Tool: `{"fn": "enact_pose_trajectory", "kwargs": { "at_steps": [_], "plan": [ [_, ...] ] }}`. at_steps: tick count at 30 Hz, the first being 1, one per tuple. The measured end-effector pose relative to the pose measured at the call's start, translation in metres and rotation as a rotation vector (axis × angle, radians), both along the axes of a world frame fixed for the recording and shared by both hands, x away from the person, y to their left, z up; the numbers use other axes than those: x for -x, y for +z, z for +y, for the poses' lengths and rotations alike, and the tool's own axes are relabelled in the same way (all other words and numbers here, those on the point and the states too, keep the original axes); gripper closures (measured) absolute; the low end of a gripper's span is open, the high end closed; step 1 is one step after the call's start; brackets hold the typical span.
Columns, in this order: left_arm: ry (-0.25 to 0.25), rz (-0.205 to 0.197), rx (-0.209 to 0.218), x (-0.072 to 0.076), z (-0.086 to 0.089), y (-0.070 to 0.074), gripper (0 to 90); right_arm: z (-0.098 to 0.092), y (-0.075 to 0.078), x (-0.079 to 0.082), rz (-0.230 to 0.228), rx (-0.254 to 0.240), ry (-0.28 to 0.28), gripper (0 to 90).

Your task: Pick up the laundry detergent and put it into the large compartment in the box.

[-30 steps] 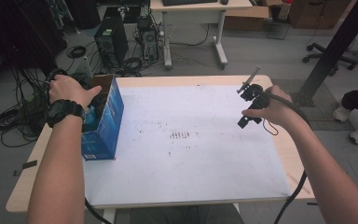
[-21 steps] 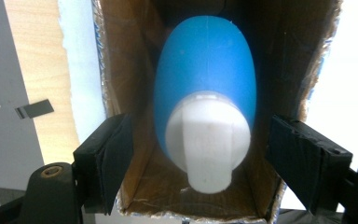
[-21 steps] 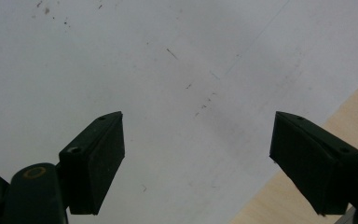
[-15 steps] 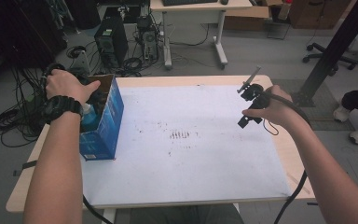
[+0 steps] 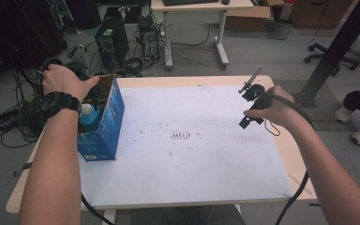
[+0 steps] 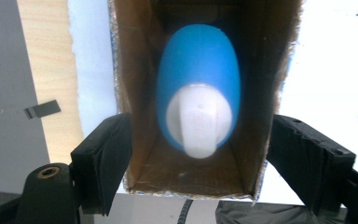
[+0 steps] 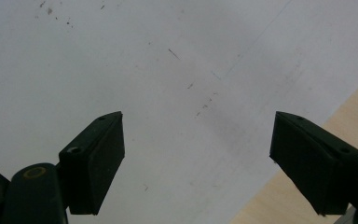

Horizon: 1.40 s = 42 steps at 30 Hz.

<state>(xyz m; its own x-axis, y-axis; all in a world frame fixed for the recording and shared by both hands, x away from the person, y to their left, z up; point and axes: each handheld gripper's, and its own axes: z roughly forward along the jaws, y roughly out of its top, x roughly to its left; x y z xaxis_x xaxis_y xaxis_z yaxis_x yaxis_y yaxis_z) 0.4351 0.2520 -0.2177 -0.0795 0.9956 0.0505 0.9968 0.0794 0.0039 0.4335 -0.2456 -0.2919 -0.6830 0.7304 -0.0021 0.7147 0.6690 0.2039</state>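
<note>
A blue carton [image 5: 104, 126] with an open top stands at the table's left side. Inside it sits a blue bottle [image 5: 88, 112] with a white cap. In the left gripper view I look straight down on the bottle [image 6: 198, 84] inside the carton's brown walls [image 6: 126, 93]. My left gripper [image 6: 200, 121] straddles the carton, one jaw outside each wall. Its jaws have just been opening and do not squeeze the walls. In the high view the hand hides it. My right gripper [image 5: 248, 108] hovers open over the white mat at the right, and nothing lies between its jaws [image 7: 198, 126].
A white mat [image 5: 192, 154] with small dark specks covers most of the wooden table [image 5: 290, 154]. The mat's edge and bare wood show close to the right gripper [image 7: 307, 186]. Cables and computer towers [image 5: 108, 42] stand on the floor beyond the far edge.
The left hand has drifted slightly toward the far left over the carton. The carton and bottle stay put. The right arm has not moved.
</note>
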Motion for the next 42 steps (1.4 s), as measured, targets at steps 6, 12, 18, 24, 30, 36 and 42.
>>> {"fn": "enact_pose_trajectory", "kwargs": {
  "at_steps": [6, 12, 18, 24, 30, 36, 42],
  "plan": [
    [-0.014, -0.01, 0.003, 0.0, -0.004, 0.005, 21.1, 0.0, 0.0, 0.0, 0.0, 0.0, 0.0, 18.1],
    [-0.038, -0.023, 0.003, -0.001, -0.011, 0.012, 20.3, -0.001, 0.001, 0.0, -0.001, -0.002, -0.001, 18.0],
    [-0.066, -0.044, 0.008, -0.002, -0.021, 0.02, 19.3, -0.003, 0.0, 0.0, 0.0, -0.004, -0.005, 18.0],
    [-0.111, -0.061, 0.009, -0.003, -0.032, 0.026, 18.8, -0.003, 0.002, 0.001, -0.004, -0.004, -0.003, 18.0],
    [-0.144, -0.075, 0.021, -0.004, -0.044, 0.031, 16.5, -0.003, 0.002, 0.001, -0.005, -0.006, -0.001, 18.0],
    [-0.166, -0.079, 0.018, -0.005, -0.053, 0.033, 16.5, -0.004, 0.004, 0.002, -0.009, -0.009, -0.003, 18.0],
    [-0.213, -0.086, 0.017, -0.005, -0.067, 0.034, 16.5, -0.006, 0.005, 0.002, -0.011, -0.008, -0.005, 18.0]
  ]
}}
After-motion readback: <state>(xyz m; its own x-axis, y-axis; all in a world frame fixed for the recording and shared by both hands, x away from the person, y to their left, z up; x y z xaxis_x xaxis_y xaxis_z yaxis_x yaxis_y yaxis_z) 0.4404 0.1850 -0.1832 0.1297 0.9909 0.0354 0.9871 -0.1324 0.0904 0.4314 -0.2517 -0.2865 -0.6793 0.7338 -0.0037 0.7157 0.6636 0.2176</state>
